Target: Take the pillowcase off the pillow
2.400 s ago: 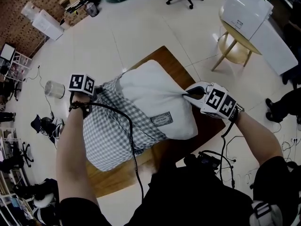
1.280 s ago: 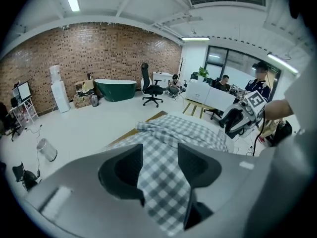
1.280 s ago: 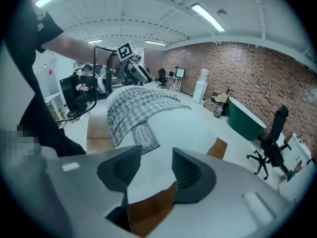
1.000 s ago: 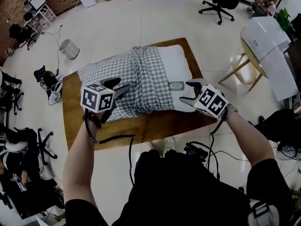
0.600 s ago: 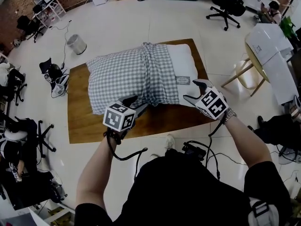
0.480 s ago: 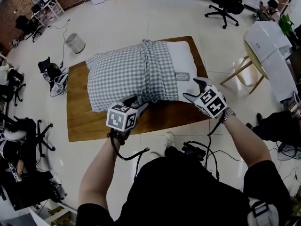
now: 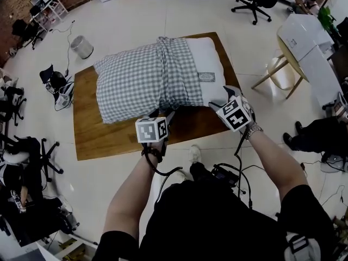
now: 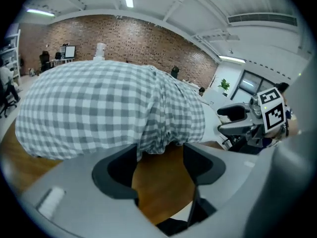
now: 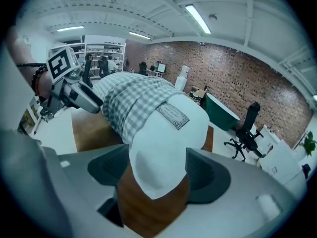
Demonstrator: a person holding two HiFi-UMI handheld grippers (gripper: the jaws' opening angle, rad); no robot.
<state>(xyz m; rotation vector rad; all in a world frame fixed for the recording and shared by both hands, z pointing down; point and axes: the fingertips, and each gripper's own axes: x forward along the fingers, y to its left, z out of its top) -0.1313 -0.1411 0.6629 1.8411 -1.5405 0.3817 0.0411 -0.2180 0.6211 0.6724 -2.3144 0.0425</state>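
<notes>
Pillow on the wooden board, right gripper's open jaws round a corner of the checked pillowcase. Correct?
No. The jaws of the right gripper, which have just been opening, stand round a bare white corner of the pillow, not of the checked pillowcase. The right gripper view shows it.

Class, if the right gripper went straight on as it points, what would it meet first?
The right gripper, whose jaws have just been opening, would probably meet the pillow: its bare white corner lies between them.
</notes>
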